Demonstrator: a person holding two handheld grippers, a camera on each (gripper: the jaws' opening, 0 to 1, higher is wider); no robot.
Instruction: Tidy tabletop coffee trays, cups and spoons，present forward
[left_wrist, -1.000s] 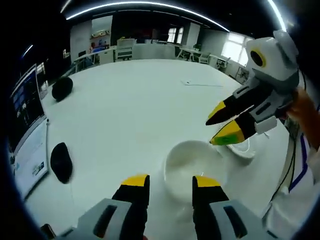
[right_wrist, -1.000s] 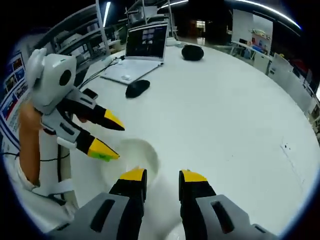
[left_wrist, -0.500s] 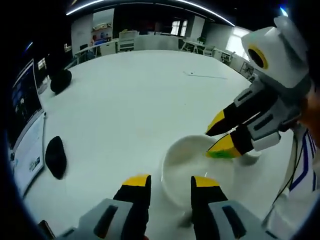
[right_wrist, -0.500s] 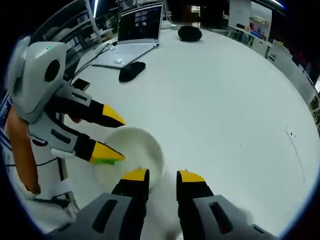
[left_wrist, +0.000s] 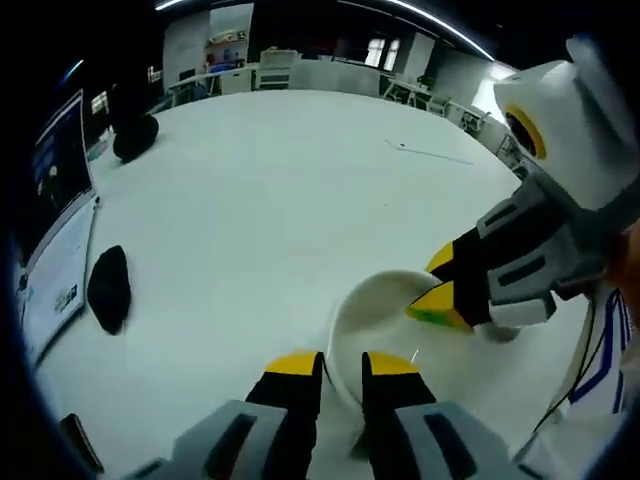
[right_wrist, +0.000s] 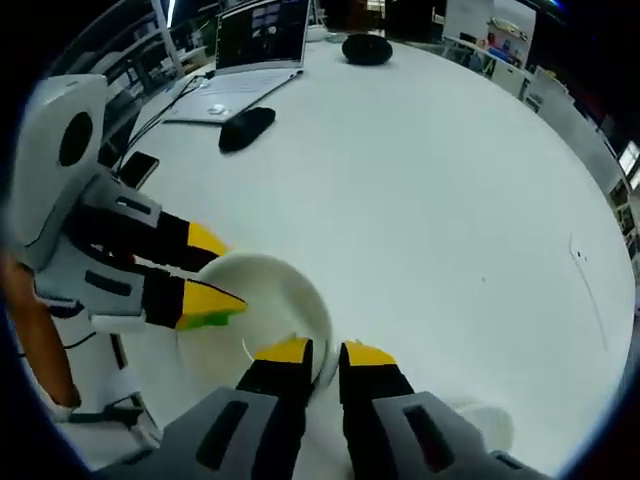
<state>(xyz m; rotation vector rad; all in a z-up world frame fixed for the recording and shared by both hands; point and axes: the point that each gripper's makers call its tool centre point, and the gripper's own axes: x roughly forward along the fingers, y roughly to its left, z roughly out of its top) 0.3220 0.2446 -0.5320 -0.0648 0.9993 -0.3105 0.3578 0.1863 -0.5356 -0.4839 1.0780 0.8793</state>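
A broad white table (left_wrist: 250, 200) spreads under both grippers, running far back toward a dim room with shelves and windows. On its far left side, seen in the right gripper view, an open laptop (right_wrist: 250, 45) sits with a black mouse (right_wrist: 246, 125) just near of it, and a dark rounded object (right_wrist: 366, 48) lies farther back; a phone (right_wrist: 137, 170) lies flat at the table's left edge. In the left gripper view the laptop (left_wrist: 50, 230) is at the left edge and the mouse (left_wrist: 108, 288) lies beside it. The white saucer (left_wrist: 385, 320) rests on the table close to the person, between the two grippers. The left gripper (left_wrist: 340, 365) has its yellow-tipped jaws drawn narrow over the saucer's near rim; whether they actually pinch the rim cannot be told. The right gripper (right_wrist: 325, 352) likewise has its jaws nearly together at the saucer (right_wrist: 262, 305) rim, and a firm pinch cannot be confirmed. Each gripper reaches in from the opposite side in the other's view, its yellow tips over the saucer's edge. A white cup (left_wrist: 505, 322) stands just right of the saucer, partly hidden behind the right gripper's body. A person's sleeve (left_wrist: 600, 350) shows at the right.
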